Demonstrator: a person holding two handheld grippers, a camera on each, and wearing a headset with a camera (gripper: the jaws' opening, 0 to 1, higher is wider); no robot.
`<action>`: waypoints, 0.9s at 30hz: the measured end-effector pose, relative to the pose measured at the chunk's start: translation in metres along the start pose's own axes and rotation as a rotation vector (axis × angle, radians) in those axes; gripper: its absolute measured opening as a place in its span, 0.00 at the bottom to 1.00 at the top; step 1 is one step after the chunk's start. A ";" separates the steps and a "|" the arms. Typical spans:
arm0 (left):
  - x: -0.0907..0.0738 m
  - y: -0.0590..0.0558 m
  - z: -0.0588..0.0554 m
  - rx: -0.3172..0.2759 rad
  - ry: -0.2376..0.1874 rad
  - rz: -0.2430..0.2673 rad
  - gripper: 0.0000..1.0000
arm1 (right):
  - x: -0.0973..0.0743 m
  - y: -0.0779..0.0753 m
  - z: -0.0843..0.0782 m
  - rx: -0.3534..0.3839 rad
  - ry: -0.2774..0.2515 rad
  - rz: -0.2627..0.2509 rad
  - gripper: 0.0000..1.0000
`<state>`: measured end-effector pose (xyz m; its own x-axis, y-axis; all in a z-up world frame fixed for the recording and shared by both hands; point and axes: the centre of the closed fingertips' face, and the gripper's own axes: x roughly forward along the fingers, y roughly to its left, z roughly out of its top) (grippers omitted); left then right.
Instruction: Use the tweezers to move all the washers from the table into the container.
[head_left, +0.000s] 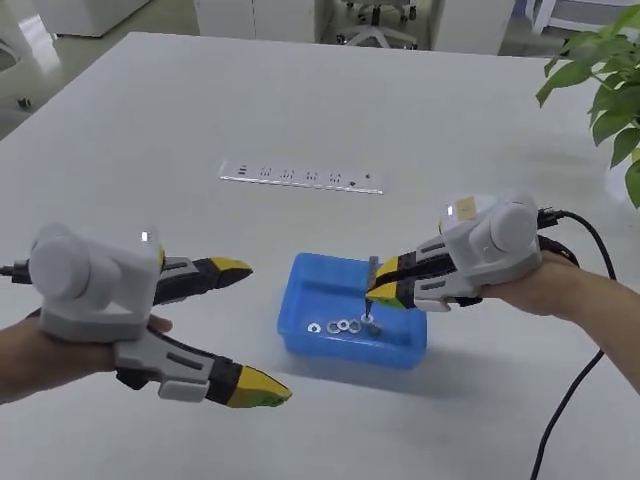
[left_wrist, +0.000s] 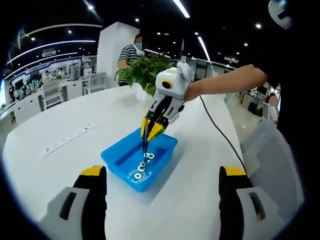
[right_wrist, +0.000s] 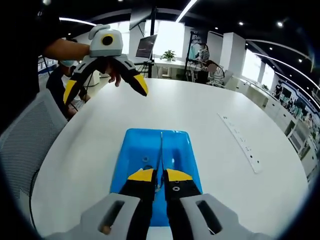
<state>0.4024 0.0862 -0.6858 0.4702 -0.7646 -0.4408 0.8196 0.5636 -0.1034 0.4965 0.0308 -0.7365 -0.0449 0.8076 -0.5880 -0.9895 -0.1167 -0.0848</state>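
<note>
Washers (head_left: 335, 326) in container (head_left: 300, 275) on white table (head_left: 300, 110) (open office); right gripper (head_left: 374, 290) pinching tweezers (head_left: 369, 312), left gripper (head_left: 268, 332) spread.

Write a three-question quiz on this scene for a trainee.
1. True or false: the left gripper has its jaws wide open.
2. The washers lie: A in the left gripper's grasp; B in the blue container; C on a plate.
3. Fill in: the right gripper is shut on the ____.
Key: 1 true; 2 B; 3 tweezers.
</note>
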 end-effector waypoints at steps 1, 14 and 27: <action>0.000 0.000 0.000 -0.002 -0.001 0.001 0.99 | 0.000 0.000 -0.001 0.001 0.000 0.001 0.08; 0.007 0.000 0.004 0.013 0.008 -0.033 0.84 | 0.002 0.004 -0.003 0.007 0.000 0.006 0.08; 0.023 0.008 0.021 0.065 -0.002 -0.059 0.60 | 0.002 0.005 -0.005 0.007 0.003 0.007 0.08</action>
<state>0.4268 0.0663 -0.6784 0.4210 -0.7968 -0.4335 0.8654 0.4960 -0.0713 0.4920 0.0292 -0.7421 -0.0510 0.8051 -0.5910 -0.9901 -0.1182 -0.0756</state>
